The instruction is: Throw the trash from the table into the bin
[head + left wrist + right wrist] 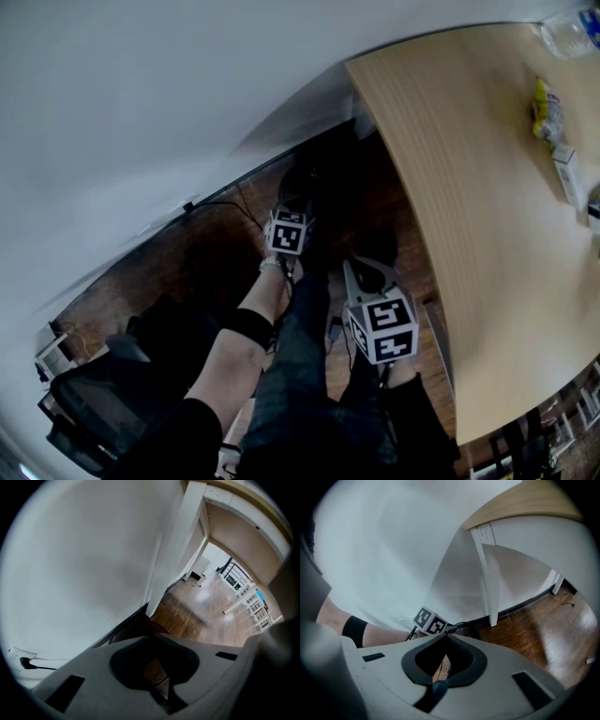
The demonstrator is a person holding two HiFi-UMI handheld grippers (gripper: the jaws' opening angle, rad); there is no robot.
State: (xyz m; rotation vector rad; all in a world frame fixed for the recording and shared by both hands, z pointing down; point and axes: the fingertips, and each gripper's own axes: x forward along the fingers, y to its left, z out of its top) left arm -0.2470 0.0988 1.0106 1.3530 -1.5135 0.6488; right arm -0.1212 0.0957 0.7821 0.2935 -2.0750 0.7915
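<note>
Wall (187, 94), plain and white, filled most of every view because both tools pointed steeply down toward the corner where it met the dark wooden floor (216, 253), away from the work surface. Next in size, the light wooden table (469, 187) ran along the right of the head view. Its white leg (486, 573) stood near the bin (133, 631), a dark round container set on the floor against the wall, probably so that trash could be dropped in without walking. The person's left forearm (230, 361) reached out toward it, which put the left gripper (151, 638) above the bin's mouth, a sensible spot for letting something fall. Its jaws stood together with nothing between them, so I judged it empty at the drop-off point. The right gripper (446, 635) hung nearer the body, jaws likewise closed on nothing I could make out, seemingly parked out of the way. What was left of the task lay well apart from both tools, at the table's far end: a clear plastic bottle (565, 33), a white box (566, 172) and a crumpled yellow wrapper (547, 111), all to be fetched before the table counted as cleared
</note>
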